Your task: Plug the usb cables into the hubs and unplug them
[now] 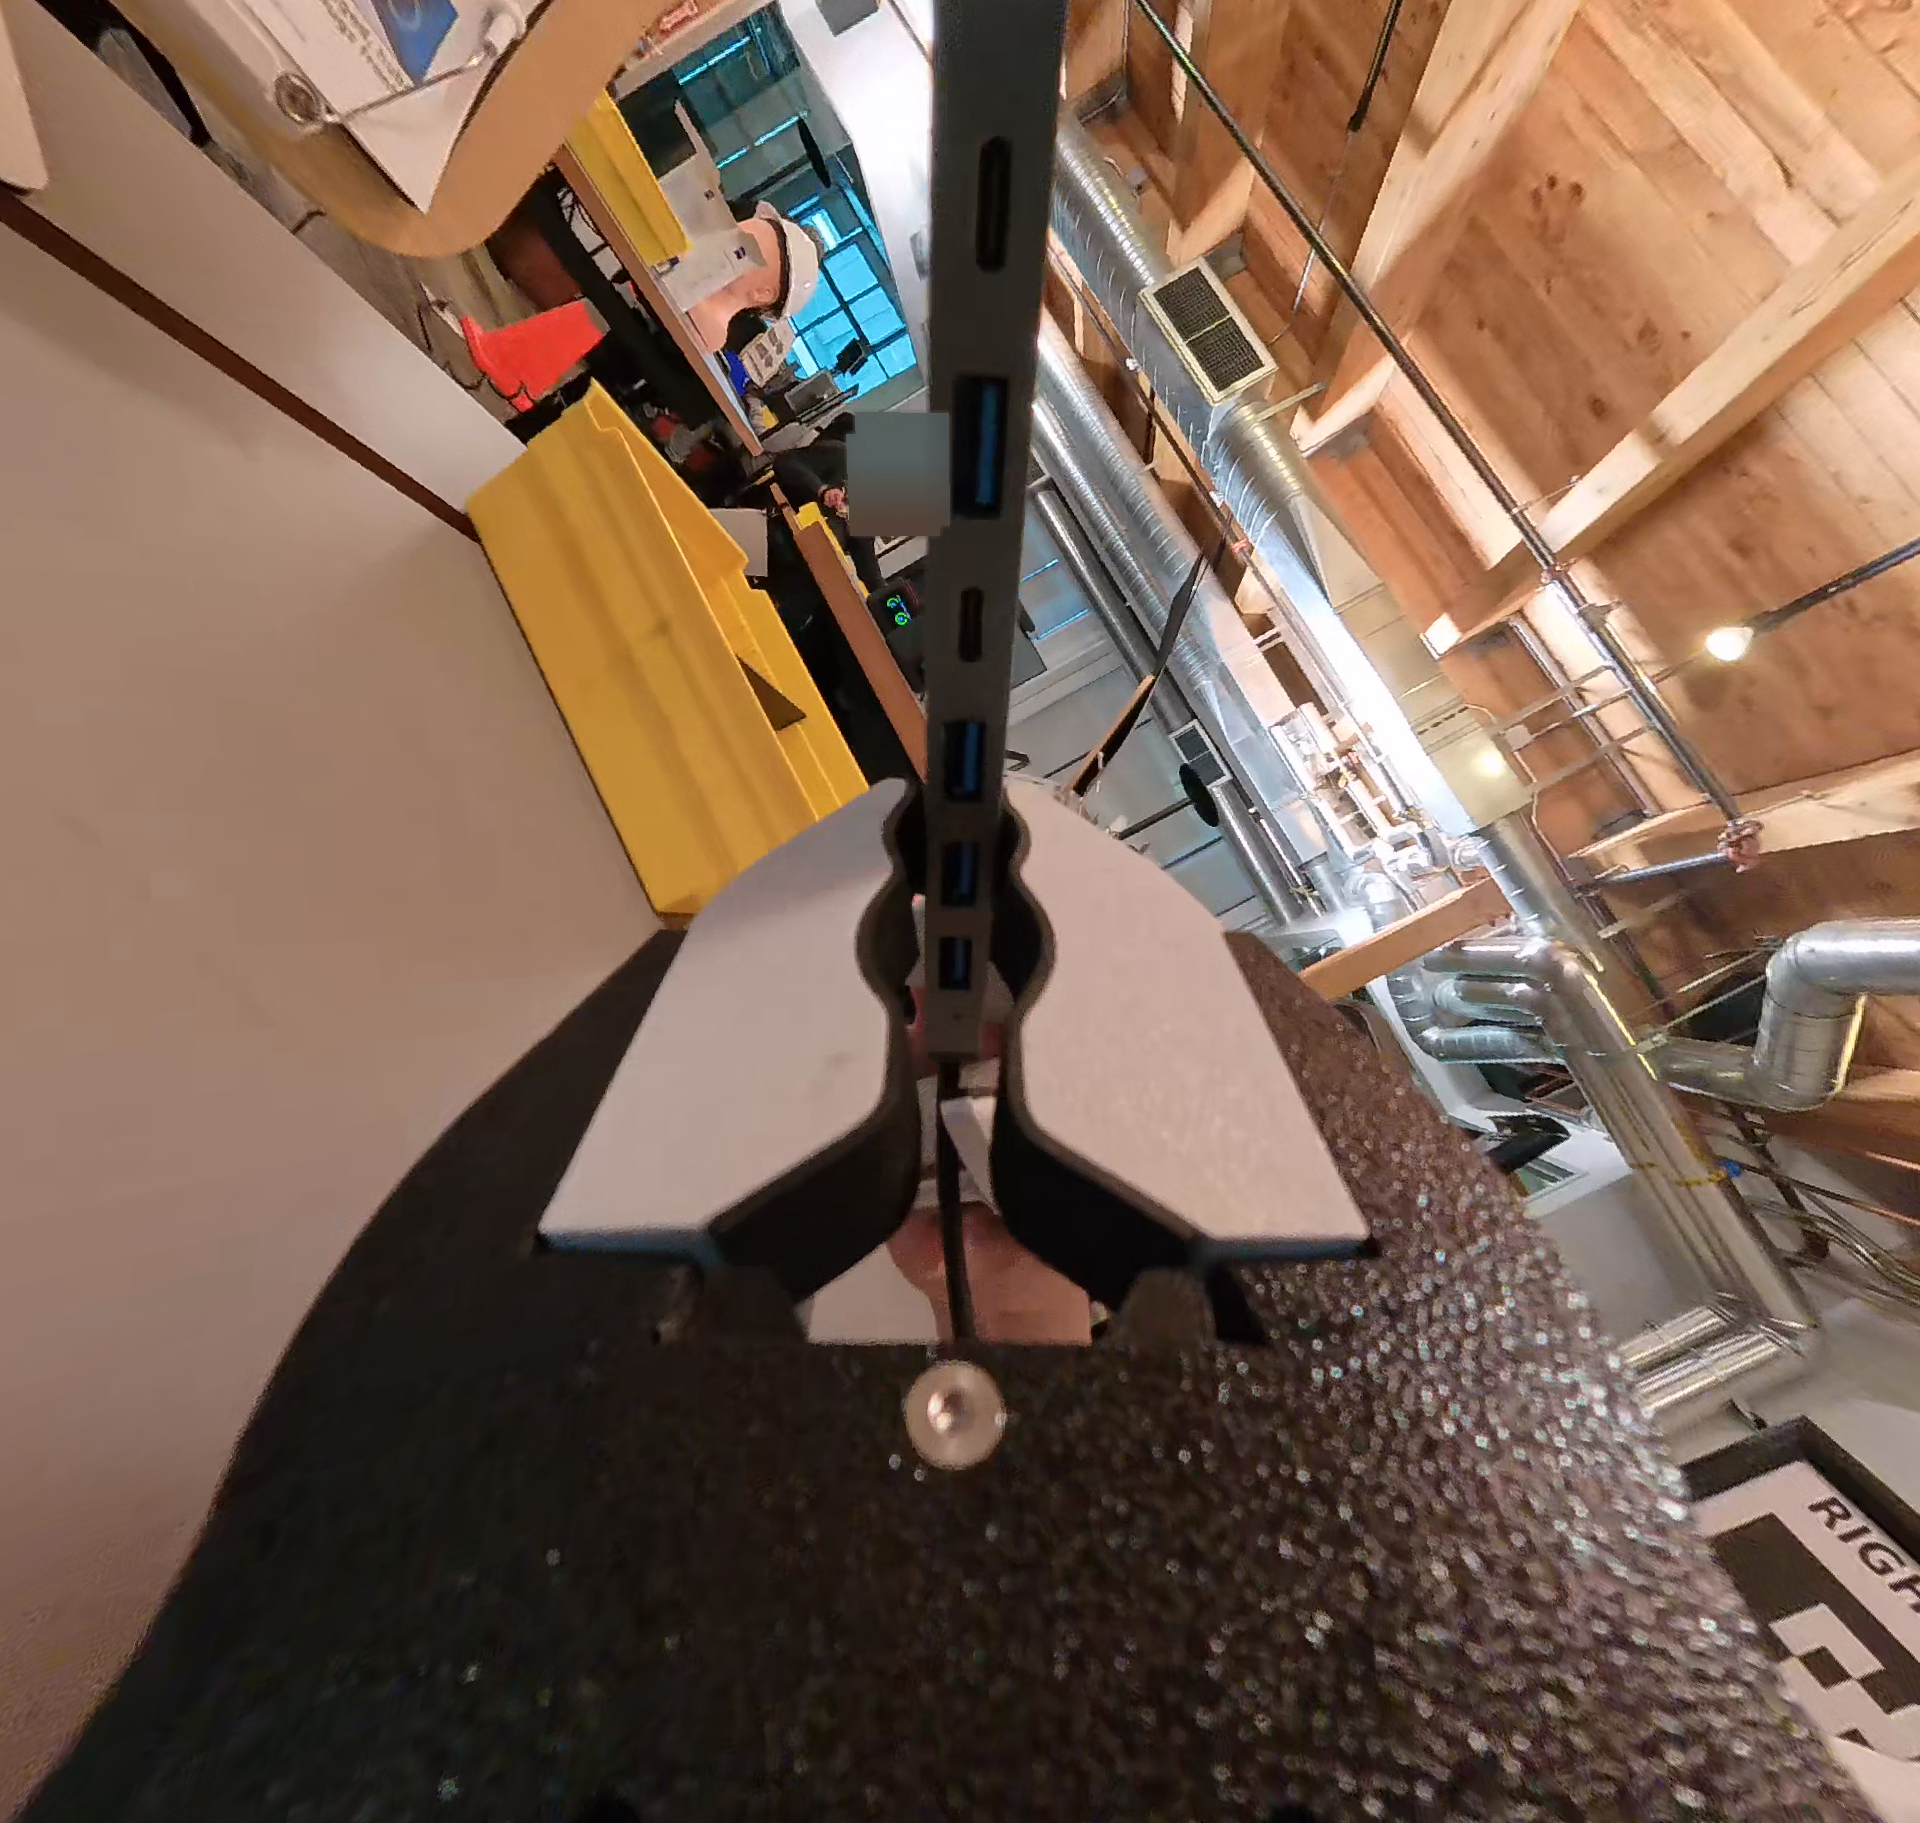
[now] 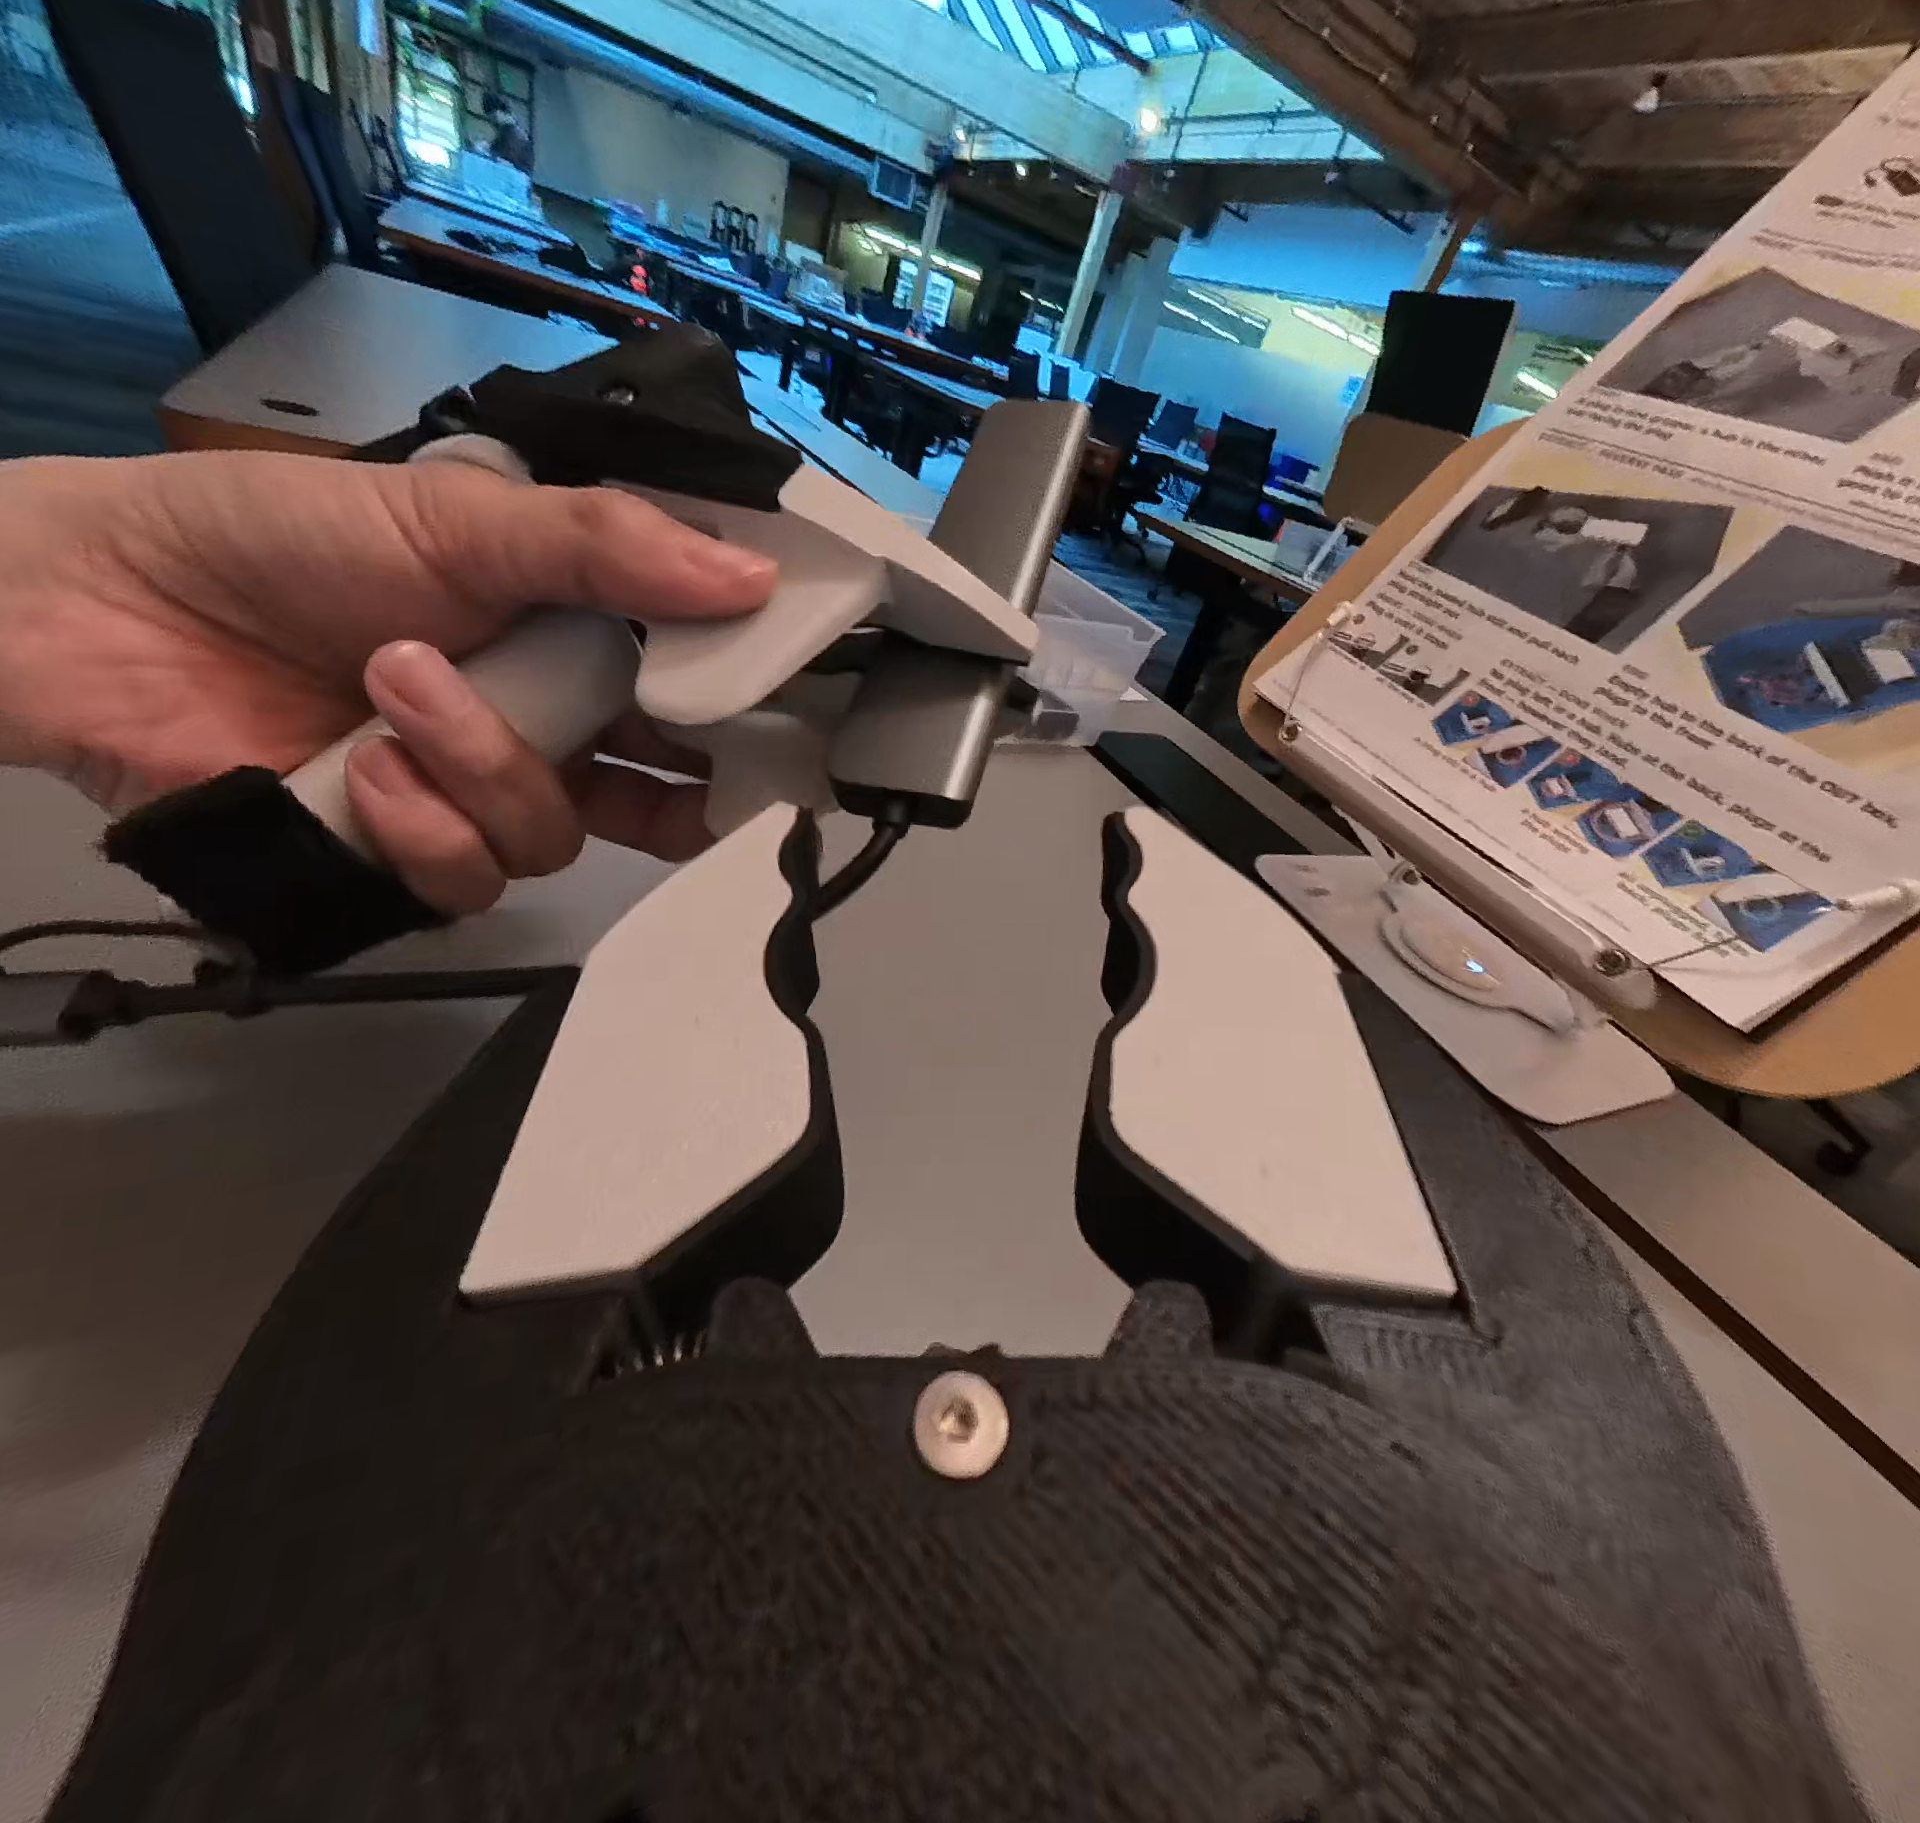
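Left tool (image 1: 956,838) tight around grey hub (image 1: 987,485); right tool (image 2: 961,900) agape.

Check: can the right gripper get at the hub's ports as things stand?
Probably yes. The right gripper is open and empty; the hub, clamped in the left gripper, is just ahead, with nothing between. Its port edge has no plugs in it.

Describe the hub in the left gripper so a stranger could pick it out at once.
Start at the hand holding the left gripper above the grey table. Clamped in its jaws is the hub, a slim grey metal bar pointing upward, its black cable trailing below. Blue ports line one narrow edge.
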Action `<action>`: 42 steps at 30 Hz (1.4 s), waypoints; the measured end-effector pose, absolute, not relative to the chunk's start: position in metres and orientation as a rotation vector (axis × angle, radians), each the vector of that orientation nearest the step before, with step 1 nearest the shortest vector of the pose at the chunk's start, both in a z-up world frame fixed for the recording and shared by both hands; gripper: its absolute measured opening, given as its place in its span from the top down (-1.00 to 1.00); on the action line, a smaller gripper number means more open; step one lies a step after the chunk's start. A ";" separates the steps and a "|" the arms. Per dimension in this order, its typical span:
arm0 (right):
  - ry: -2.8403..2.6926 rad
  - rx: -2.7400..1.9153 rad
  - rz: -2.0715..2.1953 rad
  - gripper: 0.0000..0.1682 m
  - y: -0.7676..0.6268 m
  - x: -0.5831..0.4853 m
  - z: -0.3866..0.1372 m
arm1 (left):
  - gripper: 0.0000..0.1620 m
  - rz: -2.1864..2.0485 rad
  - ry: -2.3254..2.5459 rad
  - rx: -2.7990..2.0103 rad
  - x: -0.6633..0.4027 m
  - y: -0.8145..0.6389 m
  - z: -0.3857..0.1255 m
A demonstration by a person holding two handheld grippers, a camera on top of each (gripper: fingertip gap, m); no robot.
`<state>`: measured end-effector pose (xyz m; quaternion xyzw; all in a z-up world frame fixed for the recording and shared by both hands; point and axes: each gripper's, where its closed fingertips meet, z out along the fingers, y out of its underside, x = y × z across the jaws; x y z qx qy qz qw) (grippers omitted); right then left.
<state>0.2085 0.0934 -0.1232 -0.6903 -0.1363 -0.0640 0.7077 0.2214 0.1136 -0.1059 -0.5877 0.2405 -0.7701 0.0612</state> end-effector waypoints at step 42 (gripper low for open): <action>-0.188 -1.408 -0.016 0.25 0.107 0.209 -0.138 | 0.88 -2.282 0.401 -1.850 0.208 0.193 -0.113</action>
